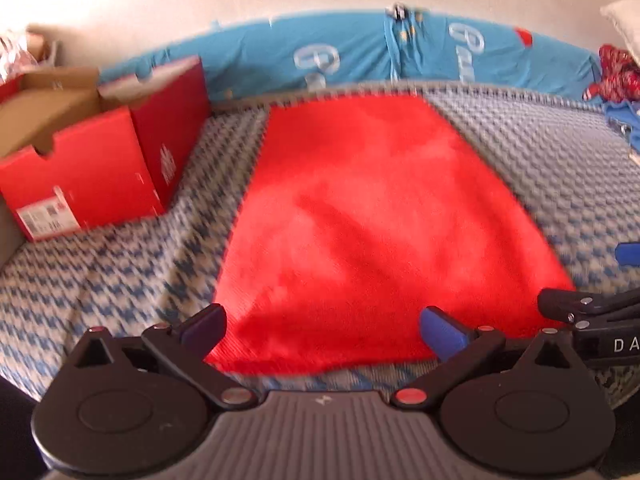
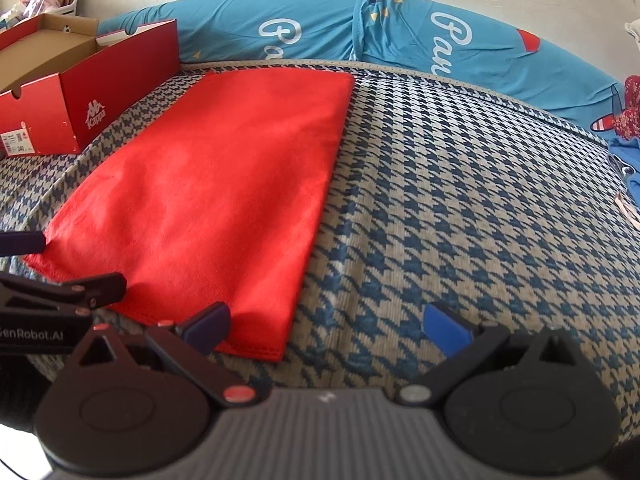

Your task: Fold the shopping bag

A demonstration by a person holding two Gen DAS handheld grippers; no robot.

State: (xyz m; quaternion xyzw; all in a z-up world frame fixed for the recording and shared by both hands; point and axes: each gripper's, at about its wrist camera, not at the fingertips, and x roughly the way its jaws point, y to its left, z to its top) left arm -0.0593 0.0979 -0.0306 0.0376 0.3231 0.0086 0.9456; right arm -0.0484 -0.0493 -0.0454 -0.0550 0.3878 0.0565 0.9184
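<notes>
1 red bag (image 2: 224, 184), 1 shoebox (image 2: 60, 92), 2 blue pillows (image 2: 280, 28), 2 hand-held grippers (image 2: 326, 330)

Our left tool (image 1: 322, 330) has a ribbed grey housing flanked by two round black discs, each with a raised inner ring. Black linkage arms run forward from red and silver pivot pins to blue pads (image 1: 442, 332); one pad looks darker, nearly purple. Our right tool (image 2: 330, 326) is built the same way, with a red pin on one side and a silver one on the other. White lettering reading "enRobot.AI" shows on the left tool's black side, and "DA" on the right's.
</notes>
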